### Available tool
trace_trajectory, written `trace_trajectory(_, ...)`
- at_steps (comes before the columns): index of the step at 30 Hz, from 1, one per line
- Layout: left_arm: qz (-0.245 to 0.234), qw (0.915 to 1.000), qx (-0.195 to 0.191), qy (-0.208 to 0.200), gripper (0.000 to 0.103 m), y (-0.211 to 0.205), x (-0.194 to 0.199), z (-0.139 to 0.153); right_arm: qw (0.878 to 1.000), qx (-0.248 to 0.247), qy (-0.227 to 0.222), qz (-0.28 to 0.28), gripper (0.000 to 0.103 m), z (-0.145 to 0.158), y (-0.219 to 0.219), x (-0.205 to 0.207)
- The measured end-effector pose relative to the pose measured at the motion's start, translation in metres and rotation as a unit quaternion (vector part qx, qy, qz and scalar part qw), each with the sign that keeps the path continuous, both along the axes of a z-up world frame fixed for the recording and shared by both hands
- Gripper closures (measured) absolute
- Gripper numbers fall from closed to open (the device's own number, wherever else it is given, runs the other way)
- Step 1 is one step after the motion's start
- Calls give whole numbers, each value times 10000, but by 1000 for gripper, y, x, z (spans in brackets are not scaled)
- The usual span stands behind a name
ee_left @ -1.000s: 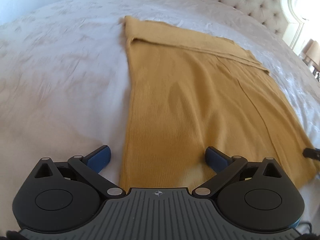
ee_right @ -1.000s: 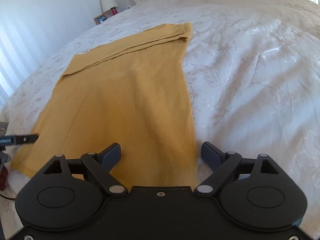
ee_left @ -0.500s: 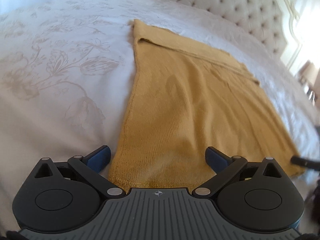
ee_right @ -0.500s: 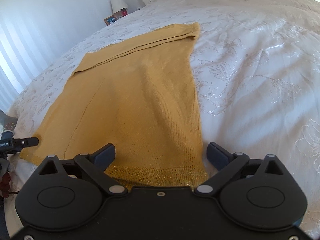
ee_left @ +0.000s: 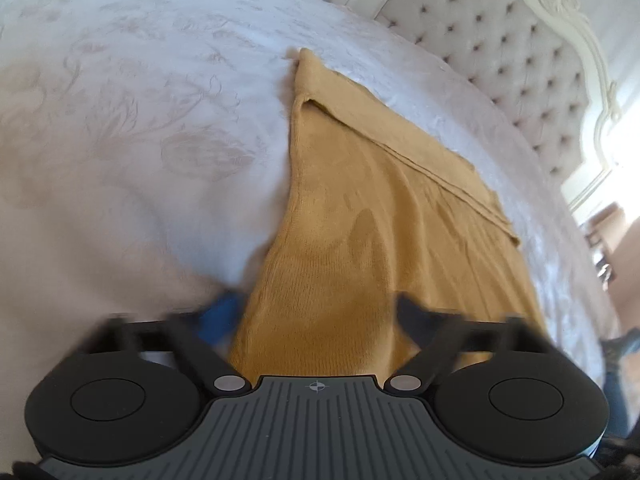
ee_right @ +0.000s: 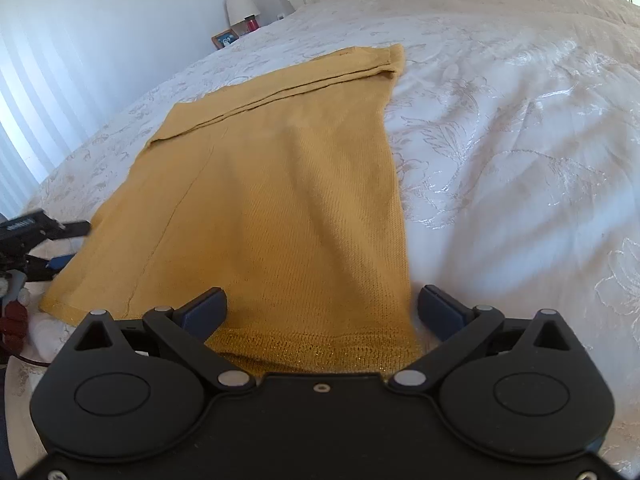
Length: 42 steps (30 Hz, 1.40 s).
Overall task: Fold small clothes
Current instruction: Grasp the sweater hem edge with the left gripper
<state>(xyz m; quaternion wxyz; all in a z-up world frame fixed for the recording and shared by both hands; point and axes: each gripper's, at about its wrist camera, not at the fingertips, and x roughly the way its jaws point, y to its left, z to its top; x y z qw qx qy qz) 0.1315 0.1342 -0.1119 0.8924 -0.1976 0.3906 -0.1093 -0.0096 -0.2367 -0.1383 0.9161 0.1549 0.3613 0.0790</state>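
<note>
A mustard-yellow ribbed knit garment [ee_right: 276, 200], its far edge folded into a band, lies flat on the white floral-embossed bedspread [ee_right: 500, 160]. The left gripper [ee_left: 316, 316], blurred, is closing over the garment's near left corner, pads not yet pressing. The right gripper [ee_right: 322, 308] is spread wide and opening, straddling the glittery near hem

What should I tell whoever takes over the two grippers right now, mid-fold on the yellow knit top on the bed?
Left gripper: fingers closing around the near left corner of the yellow knit top; fabric sits between them, grip not yet firm.
Right gripper: fingers wide open, straddling the near right corner at the hem, not gripping.
Top: lying flat on the white bedspread, far end already turned over in a narrow band.
Done: garment spread out, both grippers placed at the near corners.
Left: finish the left grip, close the right, then probably lift the hem and fold it towards the far end.
</note>
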Motion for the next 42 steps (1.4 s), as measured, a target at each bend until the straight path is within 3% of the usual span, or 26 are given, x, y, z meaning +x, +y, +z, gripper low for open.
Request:
trace_trajectory(1,61,10000,42,56,84,0,-1,-1,10000,-1,-1,0,1,0,0,0)
trace_trajectory(2,110,9998,-10,151,93,2,0,-3,10000,-9,-1,4,1,0,1,0)
trace_trajectory(5,193,9995,-191,162,95,8,-7,-5,10000,-14,3,17,1,0,0,0)
trace_trajectory(8,135,9983,534,-180,95,6,-18,12,10000,55,48,13,1,3,-2,1)
trace_trajectory(10,33,9970,744,-220,95,9,-20,16,9999,126,87,9,1,4,-4,2)
trace_trajectory(13,102,9977,676,42,95,16,-18,8,9994,323,138,-64,1,8,-9,6)
trace_trajectory(16,183,9982,566,49,96,21,-20,5,9979,585,43,-266,1,16,-22,10)
trace_trajectory(18,247,9968,762,71,98,21,-21,5,9974,623,16,-368,2,20,-31,17)
trace_trajectory(21,205,9977,647,74,98,27,-21,-1,9980,533,36,-351,25,21,-41,38)
trace_trajectory(29,153,9994,319,-54,96,36,-21,-10,9987,334,56,-380,38,18,-50,91)
trace_trajectory(34,163,9995,231,-110,96,37,-22,-12,9990,224,244,-298,61,11,-43,103)
trace_trajectory(35,149,9994,274,-126,96,36,-22,-12,9993,130,252,-226,65,12,-39,103)
trace_trajectory(37,124,9993,325,-146,96,35,-22,-11,9996,-171,219,-8,91,15,-29,102)
trace_trajectory(39,116,9993,329,-146,96,35,-22,-11,9971,-743,155,52,92,20,-20,99)
trace_trajectory(40,112,9993,332,-145,96,35,-22,-11,9946,-1025,148,-65,98,22,-19,98)
trace_trajectory(42,101,9991,370,-152,96,35,-22,-11,9930,-1110,214,-340,98,20,-27,98)
